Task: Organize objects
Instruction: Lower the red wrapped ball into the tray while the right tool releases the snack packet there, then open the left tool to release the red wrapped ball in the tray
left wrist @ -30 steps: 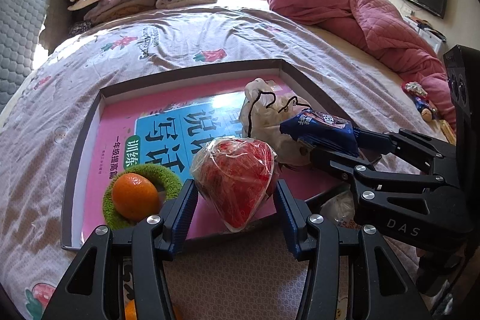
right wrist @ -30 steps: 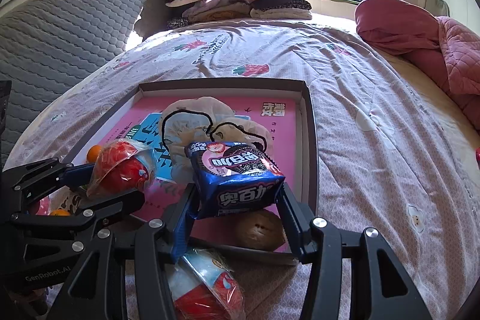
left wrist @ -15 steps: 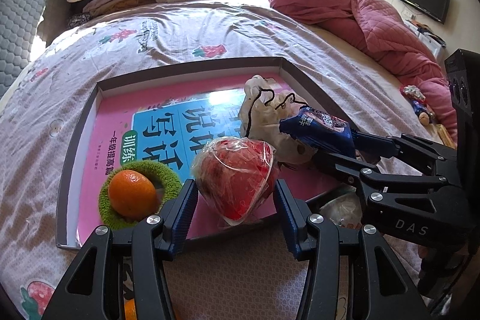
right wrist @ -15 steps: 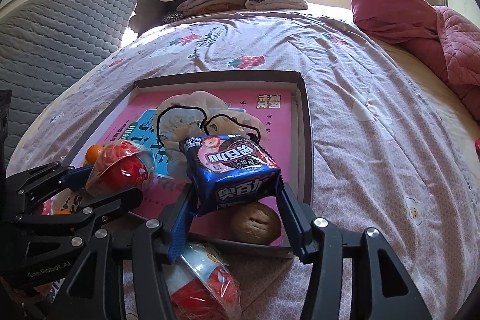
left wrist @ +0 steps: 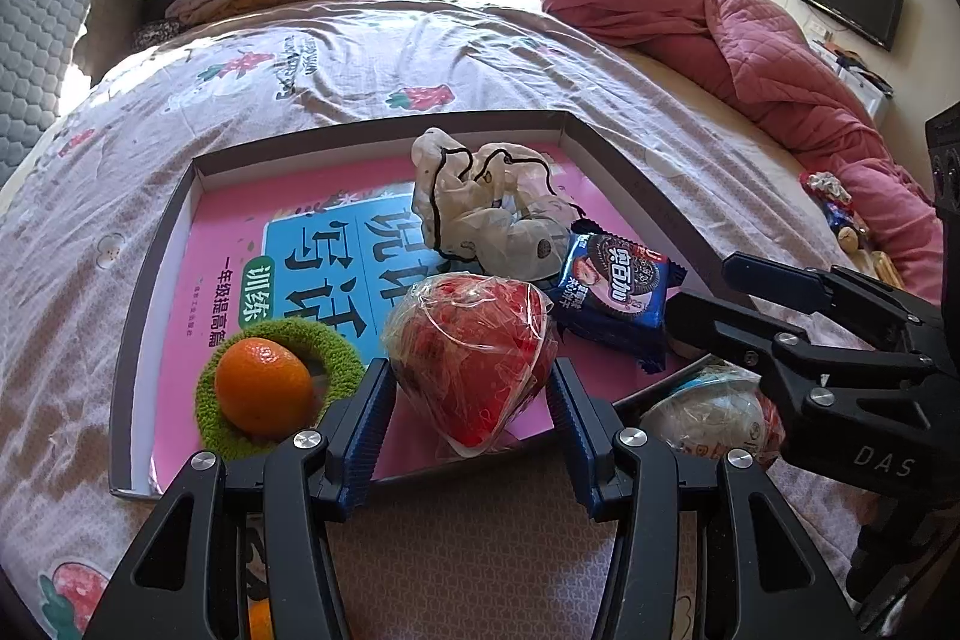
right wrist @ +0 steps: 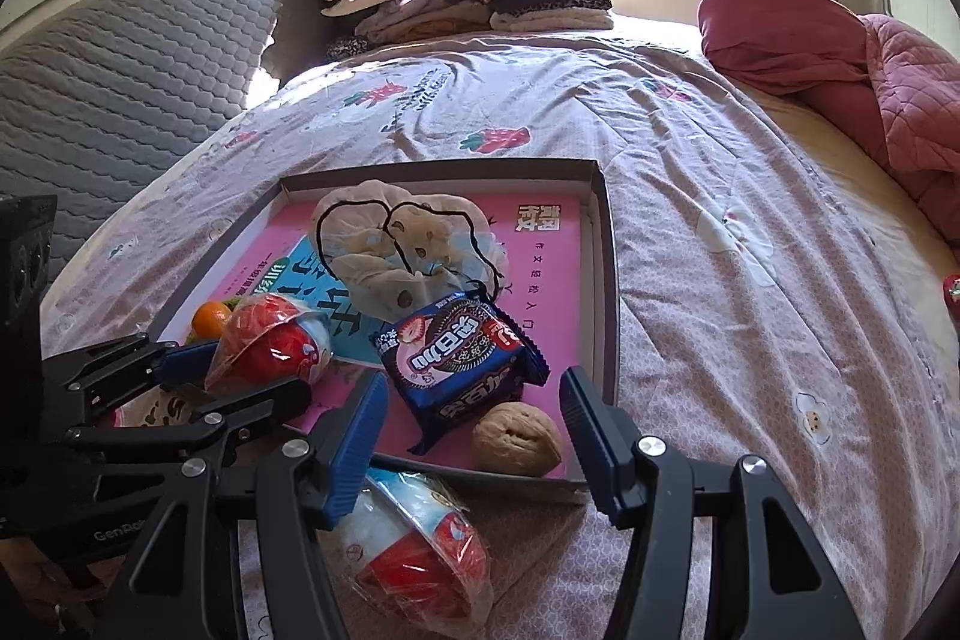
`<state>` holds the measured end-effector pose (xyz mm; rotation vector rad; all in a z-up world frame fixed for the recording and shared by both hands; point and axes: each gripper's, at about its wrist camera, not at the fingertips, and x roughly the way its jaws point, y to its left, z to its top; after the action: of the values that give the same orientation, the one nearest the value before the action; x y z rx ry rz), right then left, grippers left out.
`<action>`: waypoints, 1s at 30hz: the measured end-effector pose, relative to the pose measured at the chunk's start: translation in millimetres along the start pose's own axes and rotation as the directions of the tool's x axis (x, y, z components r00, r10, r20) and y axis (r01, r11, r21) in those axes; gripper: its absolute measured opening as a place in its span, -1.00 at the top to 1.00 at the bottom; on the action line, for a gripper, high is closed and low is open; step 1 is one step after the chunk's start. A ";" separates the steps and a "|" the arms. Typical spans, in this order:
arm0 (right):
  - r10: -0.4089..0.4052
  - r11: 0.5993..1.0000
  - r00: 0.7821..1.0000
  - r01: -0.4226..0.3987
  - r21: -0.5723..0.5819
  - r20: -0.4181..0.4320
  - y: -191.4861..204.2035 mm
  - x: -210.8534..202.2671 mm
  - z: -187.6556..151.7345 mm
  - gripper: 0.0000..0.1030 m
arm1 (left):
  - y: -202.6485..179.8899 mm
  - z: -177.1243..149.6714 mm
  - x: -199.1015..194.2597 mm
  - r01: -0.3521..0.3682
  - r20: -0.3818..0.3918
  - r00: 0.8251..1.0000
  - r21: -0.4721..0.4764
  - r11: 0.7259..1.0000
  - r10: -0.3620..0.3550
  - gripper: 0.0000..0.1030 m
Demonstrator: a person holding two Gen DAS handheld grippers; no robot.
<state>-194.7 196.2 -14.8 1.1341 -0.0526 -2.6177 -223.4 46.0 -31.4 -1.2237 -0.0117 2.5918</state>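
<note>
nearest, a wrapped cup (right wrist: 414,538) is lying on the bed outside the tray (right wrist: 609,280). the left gripper (left wrist: 468,400) is clamping the red wrapped cup (left wrist: 471,352), holding it over the tray's near edge. the right gripper (right wrist: 474,412) has just been opening, jaws apart, and the cookie pack (right wrist: 462,358) is resting in the tray by a walnut (right wrist: 516,439), free of the pads. lifting straight back should be avoiding a snag on the wrapper. farther in, the cloth pouch (right wrist: 402,250) is lying.
</note>
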 end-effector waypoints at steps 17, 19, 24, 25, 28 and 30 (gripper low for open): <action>0.017 1.000 1.000 -0.017 0.014 0.009 1.1 -10.0 -5.5 -0.15 | 1.2 1.8 -2.3 -0.014 -0.018 1.000 -0.013 1.000 0.014 -0.04; 0.020 1.000 1.000 -0.020 0.013 0.012 1.6 -11.2 -5.4 -0.15 | 1.9 2.3 -2.4 -0.014 -0.023 1.000 -0.015 1.000 0.014 -0.05; 0.015 1.000 1.000 -0.016 0.007 0.020 3.0 -14.7 -4.0 -0.15 | 2.0 2.8 -4.2 -0.028 -0.024 0.999 -0.012 1.000 0.028 -0.11; 0.015 1.000 1.000 -0.015 0.008 0.021 2.9 -15.4 -3.7 -0.15 | 1.9 2.6 -4.0 -0.028 -0.023 0.999 -0.012 1.000 0.028 -0.11; 0.012 1.000 1.000 -0.012 0.008 0.023 2.2 -16.8 -3.0 -0.15 | 1.4 1.6 -5.7 -0.033 -0.022 0.999 -0.010 0.999 0.032 -0.11; 0.011 1.000 1.000 -0.011 0.007 0.023 2.2 -17.4 -2.8 -0.15 | 1.2 1.4 -7.4 -0.034 -0.021 0.999 -0.011 0.999 0.033 -0.11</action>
<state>-180.8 199.2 -4.1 1.1023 -0.0729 -2.6230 -220.2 43.1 -25.0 -1.2655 -0.0020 2.6109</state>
